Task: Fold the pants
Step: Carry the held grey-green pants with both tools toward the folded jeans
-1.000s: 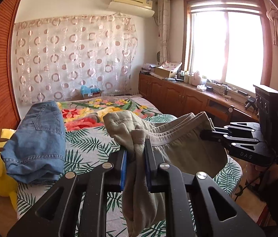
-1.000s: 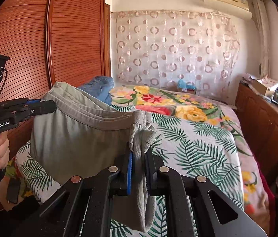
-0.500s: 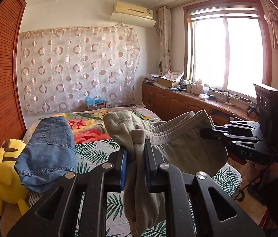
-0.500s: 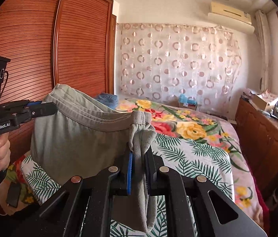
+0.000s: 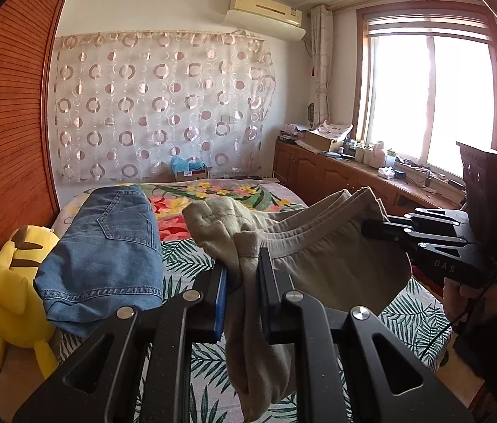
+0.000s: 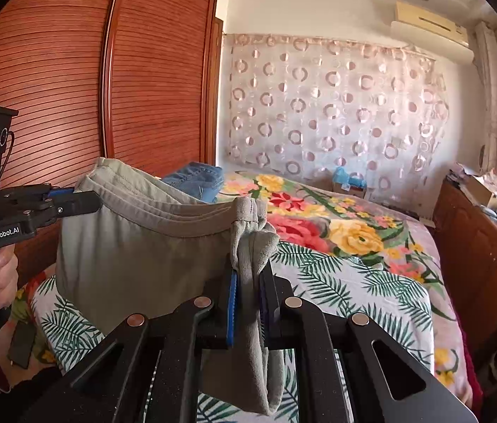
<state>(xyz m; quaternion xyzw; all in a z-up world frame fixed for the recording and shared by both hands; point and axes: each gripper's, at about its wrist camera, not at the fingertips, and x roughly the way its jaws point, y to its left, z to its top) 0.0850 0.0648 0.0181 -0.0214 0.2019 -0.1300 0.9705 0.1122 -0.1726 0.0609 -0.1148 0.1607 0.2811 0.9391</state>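
Left gripper (image 5: 243,282), right gripper (image 6: 248,282) each clamp pants (image 5: 319,264) waistband, held over bed (image 6: 354,282). Next: lower flat, aligned.

The olive pants (image 5: 319,268) hang past the lower edge, their legs unseen. They cover part of the bed (image 6: 372,282). Bottles (image 5: 375,153) on the window-side desk (image 5: 361,169) are too small to identify.

Bare bedspread (image 6: 372,282) ahead; folded jeans (image 5: 107,246) and wardrobe (image 6: 72,88) leftward.
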